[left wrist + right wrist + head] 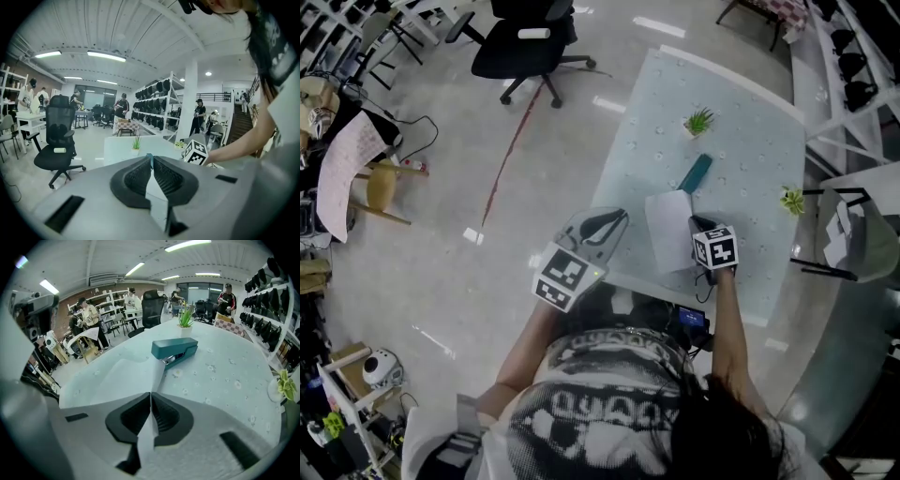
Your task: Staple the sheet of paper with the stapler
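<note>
**Two sets of jaws closed, one on the paper [668, 230]**

Widest of all, the pale flowered table [741, 141], bare across its far and right-hand parts, with free room around and between two small potted plants [698, 121] [791, 199]. Left of it, open floor [441, 159], with a black office chair [525, 42] well apart.

Then the paper, flat near the table's near edge, only its right-hand edge curled up off the surface. Beside it but apart from it, the left gripper [151, 159], tips just over the table's left edge close to the near corner, fingertips pressed together, nothing plainly caught between them. On the raised edge of the paper, the right gripper [150, 395], clenched, pads tight against the sheet, a white strip running back between them.

Smaller, the teal stapler [695, 173], lying on the table just beyond the paper, metal mouth at the sheet's far corner; touching or just short of it, hard to tell. Neither gripper on it. Clear tabletop to its right.

Smallest, the black-and-white square markers [714, 247] on each gripper's cube: patterns only. Print on the person's shirt [609, 412] too blurred to read.
</note>
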The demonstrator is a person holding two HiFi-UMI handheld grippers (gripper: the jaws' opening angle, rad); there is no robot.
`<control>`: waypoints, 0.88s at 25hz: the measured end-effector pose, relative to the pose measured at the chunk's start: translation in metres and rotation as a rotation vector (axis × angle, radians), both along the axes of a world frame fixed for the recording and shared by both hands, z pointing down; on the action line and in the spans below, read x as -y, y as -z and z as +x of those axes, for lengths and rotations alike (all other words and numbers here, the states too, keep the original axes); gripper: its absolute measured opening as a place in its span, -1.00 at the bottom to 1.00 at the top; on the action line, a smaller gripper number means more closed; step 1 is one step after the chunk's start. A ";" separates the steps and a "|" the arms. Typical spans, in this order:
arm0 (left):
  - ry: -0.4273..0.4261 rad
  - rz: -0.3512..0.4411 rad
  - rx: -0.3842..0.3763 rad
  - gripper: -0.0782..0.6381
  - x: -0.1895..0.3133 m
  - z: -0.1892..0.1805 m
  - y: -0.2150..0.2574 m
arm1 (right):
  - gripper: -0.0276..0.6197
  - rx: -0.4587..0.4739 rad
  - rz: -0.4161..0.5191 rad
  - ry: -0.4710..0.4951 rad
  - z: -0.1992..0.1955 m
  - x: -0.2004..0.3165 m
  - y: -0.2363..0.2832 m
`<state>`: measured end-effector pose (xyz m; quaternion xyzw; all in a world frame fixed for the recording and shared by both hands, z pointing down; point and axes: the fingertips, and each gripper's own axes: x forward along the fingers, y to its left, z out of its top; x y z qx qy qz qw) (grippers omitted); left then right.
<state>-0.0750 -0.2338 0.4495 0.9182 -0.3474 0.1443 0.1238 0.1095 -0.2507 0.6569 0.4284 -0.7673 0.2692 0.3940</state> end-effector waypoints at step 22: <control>0.022 -0.007 -0.031 -0.74 0.007 -0.038 -0.011 | -0.65 -0.067 -0.012 -0.011 -0.006 0.027 -0.009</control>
